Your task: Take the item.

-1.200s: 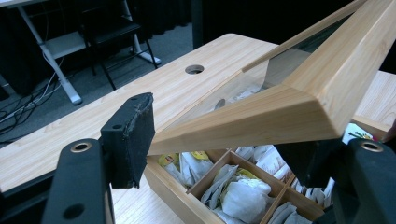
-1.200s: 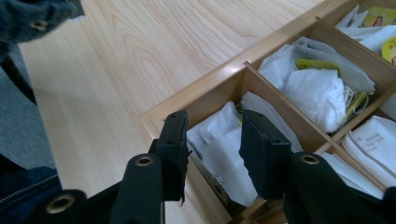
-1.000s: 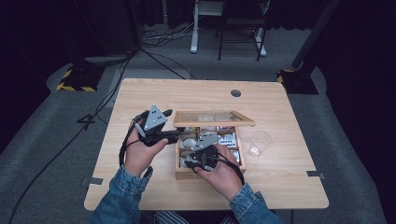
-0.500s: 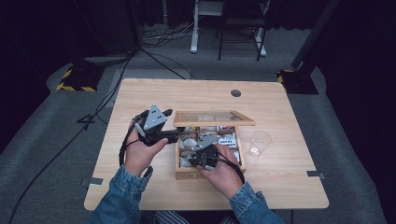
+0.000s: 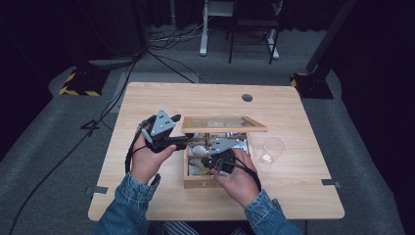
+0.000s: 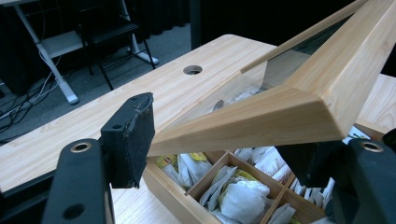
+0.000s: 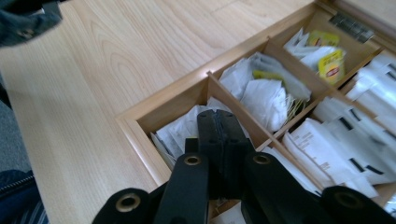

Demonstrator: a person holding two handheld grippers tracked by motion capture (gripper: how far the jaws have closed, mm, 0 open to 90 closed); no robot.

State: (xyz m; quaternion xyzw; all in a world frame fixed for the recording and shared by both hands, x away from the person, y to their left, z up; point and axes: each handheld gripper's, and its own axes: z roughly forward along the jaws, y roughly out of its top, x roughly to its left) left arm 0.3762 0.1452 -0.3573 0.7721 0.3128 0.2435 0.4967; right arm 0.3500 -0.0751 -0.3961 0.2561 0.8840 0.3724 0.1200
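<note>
Quick update from my end of the rig. My left gripper (image 5: 182, 142) is clamped on the corner of the wooden lid (image 6: 299, 109), propping it up over the tea box (image 5: 192, 182), so the lid stays tilted open toward 12 o'clock. My right gripper (image 7: 223, 122) is the one nearer the goods: it's dipped into the near-left compartment, where the white tea bags (image 7: 177, 133) lie right under the tips at about 12 o'clock from the fingers. Its jaws have just been closing and now sit pressed together; I can't tell whether a bag's edge is pinched between them. The box's long axis runs 6 to 12, and the clear plastic cup (image 5: 272, 149) waits at 3 o'clock of it, probably where a bag goes.
</note>
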